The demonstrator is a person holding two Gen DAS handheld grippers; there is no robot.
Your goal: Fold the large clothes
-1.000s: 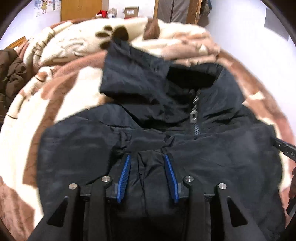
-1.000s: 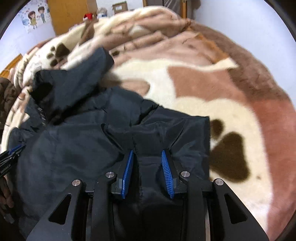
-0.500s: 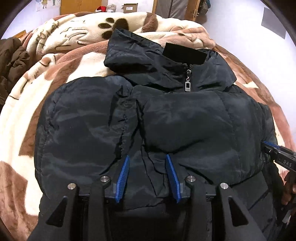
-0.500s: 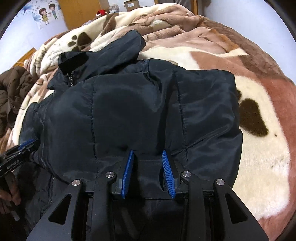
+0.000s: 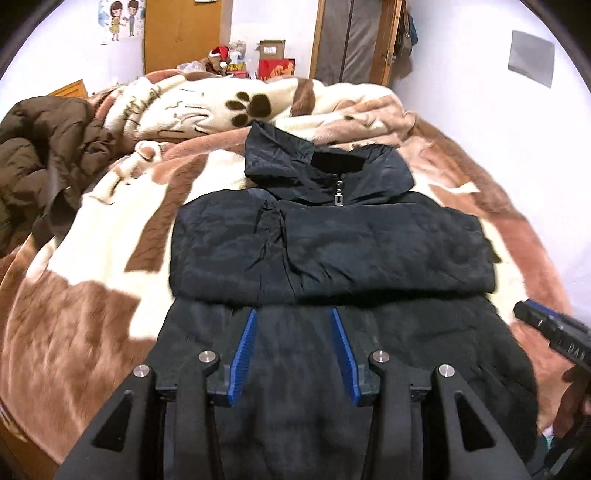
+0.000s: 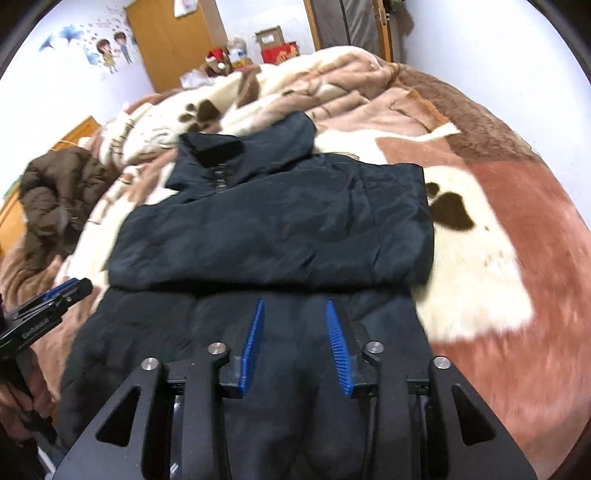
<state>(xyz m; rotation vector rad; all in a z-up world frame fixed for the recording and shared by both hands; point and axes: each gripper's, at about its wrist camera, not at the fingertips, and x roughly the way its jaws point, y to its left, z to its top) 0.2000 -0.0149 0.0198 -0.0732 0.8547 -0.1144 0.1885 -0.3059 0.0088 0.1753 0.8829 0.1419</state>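
A black puffer jacket (image 5: 332,243) lies front up on the bed, its sleeves folded across the chest and its collar at the far end; it also shows in the right wrist view (image 6: 273,229). My left gripper (image 5: 293,314) is open and empty above the jacket's lower part. My right gripper (image 6: 294,306) is open and empty above the lower part too. Each gripper shows at the edge of the other's view: the right one (image 5: 546,328) at the right, the left one (image 6: 51,302) at the left.
A brown and cream paw-print blanket (image 5: 110,266) covers the bed. A brown puffer coat (image 5: 40,155) is heaped at the far left. Boxes and a wooden wardrobe (image 5: 181,33) stand beyond the bed. A white wall runs along the right.
Both grippers held the jacket and let it go. They have pulled back toward the hem and opened. The jacket now lies flat, farther from both cameras.
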